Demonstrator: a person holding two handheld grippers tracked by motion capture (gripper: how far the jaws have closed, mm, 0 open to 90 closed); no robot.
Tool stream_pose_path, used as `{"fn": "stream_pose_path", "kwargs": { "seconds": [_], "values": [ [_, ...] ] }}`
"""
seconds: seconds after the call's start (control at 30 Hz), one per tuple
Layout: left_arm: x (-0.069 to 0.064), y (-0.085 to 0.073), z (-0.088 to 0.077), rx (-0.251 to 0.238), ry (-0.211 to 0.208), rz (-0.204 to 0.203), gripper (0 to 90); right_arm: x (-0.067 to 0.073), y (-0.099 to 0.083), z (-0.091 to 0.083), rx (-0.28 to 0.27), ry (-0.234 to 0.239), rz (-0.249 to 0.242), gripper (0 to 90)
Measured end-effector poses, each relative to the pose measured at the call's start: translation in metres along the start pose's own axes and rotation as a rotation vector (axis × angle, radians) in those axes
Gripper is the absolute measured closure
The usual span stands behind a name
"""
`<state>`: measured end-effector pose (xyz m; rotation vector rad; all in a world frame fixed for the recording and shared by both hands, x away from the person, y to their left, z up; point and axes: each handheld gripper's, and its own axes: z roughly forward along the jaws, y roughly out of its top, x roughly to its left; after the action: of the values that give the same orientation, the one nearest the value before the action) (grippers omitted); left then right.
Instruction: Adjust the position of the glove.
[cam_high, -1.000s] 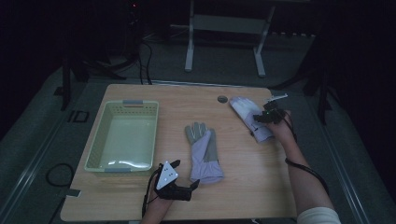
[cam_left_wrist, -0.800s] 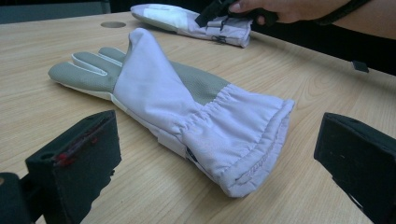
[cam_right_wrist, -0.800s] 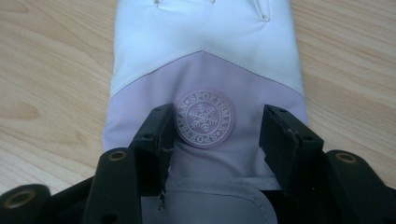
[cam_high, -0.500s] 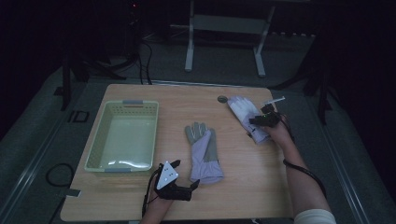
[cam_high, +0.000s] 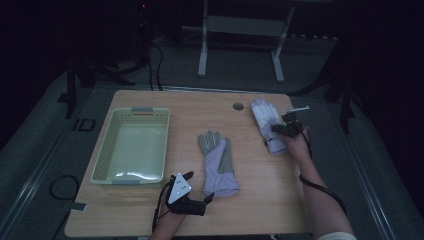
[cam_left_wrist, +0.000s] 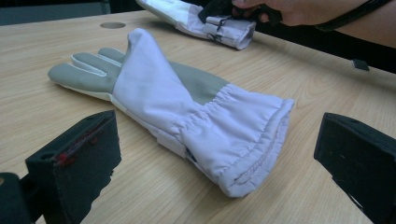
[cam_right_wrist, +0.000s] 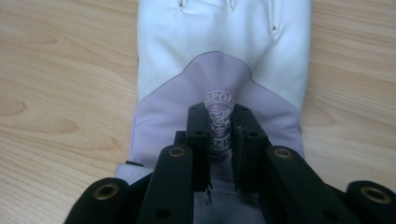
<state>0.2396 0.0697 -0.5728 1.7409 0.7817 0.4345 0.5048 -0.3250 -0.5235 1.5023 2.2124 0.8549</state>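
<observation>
the right gripper (cam_right_wrist: 219, 140), at the high view's right, is pinching the far glove (cam_right_wrist: 224, 56); its jaws have just been closing. the left gripper (cam_left_wrist: 219, 163) is resting with jaws wide apart.

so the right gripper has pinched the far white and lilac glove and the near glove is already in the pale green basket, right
Not quite. The right gripper is pinching the far white and lilac fabric glove, but the near grey and lilac glove lies on the wooden table, beside the pale green plastic basket. The high view shows it.
</observation>
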Motion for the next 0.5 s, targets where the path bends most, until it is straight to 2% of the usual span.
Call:
{"fn": "stream_pose_path", "kwargs": {
  "seconds": [0.1,0.27,0.5],
  "values": [
    [0.001,0.000,0.000,-0.002,-0.005,-0.011,0.7,0.002,-0.002,-0.013,-0.011,-0.006,0.001,79.6],
    [0.000,0.000,0.000,-0.004,-0.001,-0.005,0.6,0.008,-0.012,-0.037,-0.064,0.020,0.016,79.6],
    [0.000,0.000,0.001,0.001,-0.003,-0.005,0.7,0.023,-0.028,-0.077,-0.114,-0.016,0.053,79.5]
  ]
}}
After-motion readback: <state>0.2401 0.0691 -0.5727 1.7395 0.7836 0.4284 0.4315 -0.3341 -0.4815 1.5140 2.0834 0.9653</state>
